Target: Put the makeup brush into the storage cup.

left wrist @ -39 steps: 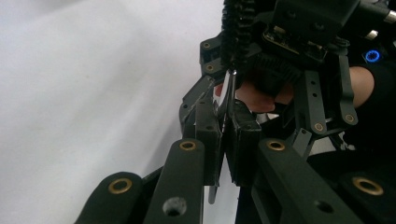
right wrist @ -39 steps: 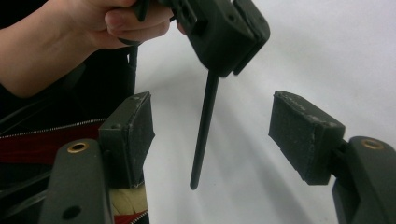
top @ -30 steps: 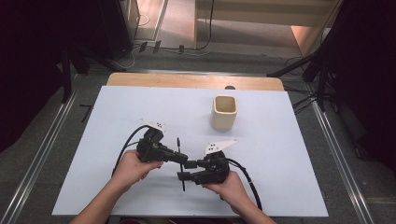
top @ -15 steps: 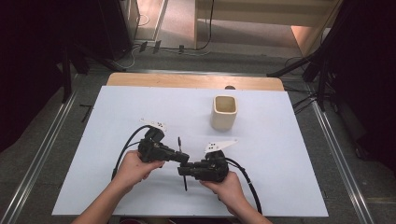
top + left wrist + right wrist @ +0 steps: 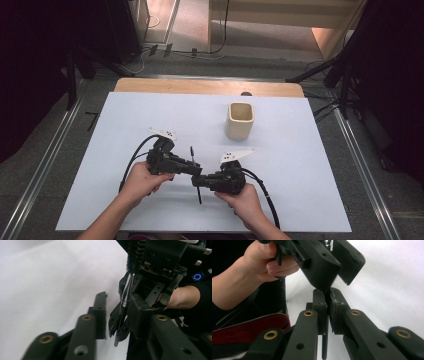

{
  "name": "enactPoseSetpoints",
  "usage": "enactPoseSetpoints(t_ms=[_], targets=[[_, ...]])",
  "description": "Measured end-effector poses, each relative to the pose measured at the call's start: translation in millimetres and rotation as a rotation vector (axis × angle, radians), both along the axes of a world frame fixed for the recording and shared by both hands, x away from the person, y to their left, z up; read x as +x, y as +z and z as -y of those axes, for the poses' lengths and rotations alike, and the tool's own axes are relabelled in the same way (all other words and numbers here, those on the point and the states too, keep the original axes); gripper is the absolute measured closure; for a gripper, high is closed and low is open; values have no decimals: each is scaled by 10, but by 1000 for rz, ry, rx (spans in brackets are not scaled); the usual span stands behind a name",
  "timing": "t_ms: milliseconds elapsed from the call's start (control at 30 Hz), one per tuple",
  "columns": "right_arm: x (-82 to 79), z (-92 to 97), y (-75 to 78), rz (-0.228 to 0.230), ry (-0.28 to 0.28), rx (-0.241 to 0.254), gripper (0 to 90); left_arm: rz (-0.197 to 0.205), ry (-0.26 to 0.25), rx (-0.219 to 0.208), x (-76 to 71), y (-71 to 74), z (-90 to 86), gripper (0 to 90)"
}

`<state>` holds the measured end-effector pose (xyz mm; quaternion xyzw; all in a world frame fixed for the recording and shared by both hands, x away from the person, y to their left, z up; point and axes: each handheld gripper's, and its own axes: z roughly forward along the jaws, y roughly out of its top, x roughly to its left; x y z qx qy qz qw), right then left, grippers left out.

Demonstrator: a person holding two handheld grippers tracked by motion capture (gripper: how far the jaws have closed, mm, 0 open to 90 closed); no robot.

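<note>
A white worktop (image 5: 125, 115) stands on a grey floor in a dark room, a beige cup (image 5: 240, 120) near its far edge. The step looks like a handover of a thin black brush (image 5: 195, 172): the right claw (image 5: 326, 308) has just closed on its handle, while the left claw (image 5: 113, 312) has just been opening, the brush between its jaws. Next, the left should draw clear without snagging the bristles.

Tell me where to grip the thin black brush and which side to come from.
Take the brush on its slim stiff handle, below the bristles, closing across it from the side. The bristles would likely crush; the handle gives the pads a firm line, where the right hand-held gripper is clamped.
</note>
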<state>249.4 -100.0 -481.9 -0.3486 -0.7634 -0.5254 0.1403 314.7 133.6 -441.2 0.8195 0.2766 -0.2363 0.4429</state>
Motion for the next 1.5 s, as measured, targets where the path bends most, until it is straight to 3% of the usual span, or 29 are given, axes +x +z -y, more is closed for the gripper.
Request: enactPoseSetpoints(t_ms=[67, 167, 700, 1000, 1233, 1367, 1500], targets=[[7, 9, 4, 0, -2, -4, 858, 4, 14, -11, 3, 17, -20, 553], [22, 30, 3, 3, -13, -5, 858, 45, 30, -7, -9, 28, -38, 471], [89, 126, -12, 13, -42, -47, 858, 79, 74, -8, 2, 89, -169, 469], [120, 171, -18, 12, -57, -67, 858, 143, 75, 47, -54, 98, -150, 469], [140, 219, -18, 9, -72, -74, 858, 179, 64, 65, -99, 100, -144, 468], [151, 255, -9, 17, -84, -74, 858, 250, 39, 97, -145, 82, -162, 468], [157, 284, 2, 13, -92, -73, 858, 270, 36, 113, -153, 56, -198, 468]])
